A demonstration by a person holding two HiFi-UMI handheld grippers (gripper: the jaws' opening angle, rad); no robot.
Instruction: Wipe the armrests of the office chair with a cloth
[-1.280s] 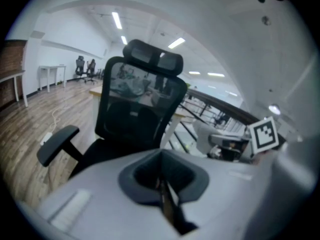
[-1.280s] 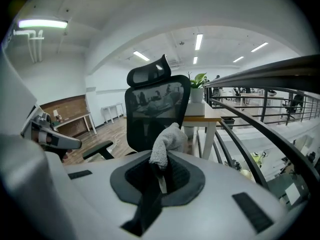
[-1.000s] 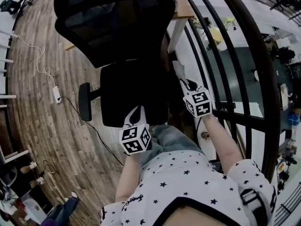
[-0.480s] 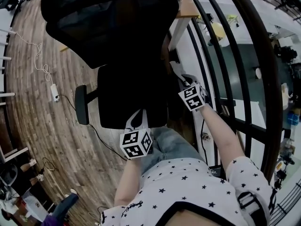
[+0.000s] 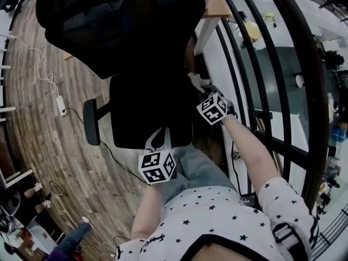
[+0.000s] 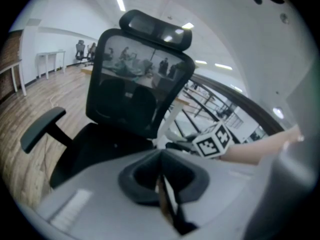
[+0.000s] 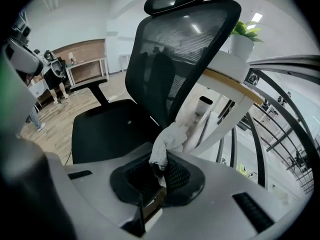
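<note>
A black mesh office chair (image 5: 147, 107) stands before me, its left armrest (image 5: 91, 121) sticking out over the wood floor. My right gripper (image 5: 204, 93) is at the chair's right side, shut on a white cloth (image 5: 197, 81) that pokes out toward the seat edge; the right armrest is hidden beneath it. In the right gripper view the cloth (image 7: 167, 141) rises bunched from the shut jaws. My left gripper (image 5: 157, 138) hovers at the seat's front edge, shut with nothing in it. From the left gripper view the left armrest (image 6: 42, 126) shows at the left.
A black curved railing (image 5: 255, 64) runs close along the chair's right. A white desk with a wooden top (image 5: 209, 15) stands behind the chair, with a potted plant (image 7: 242, 41) on it. A power strip and cable (image 5: 60, 106) lie on the floor at left.
My right gripper has moved left and away from me with the cloth, closer to the chair's right side. The left gripper has stayed about where it was.
</note>
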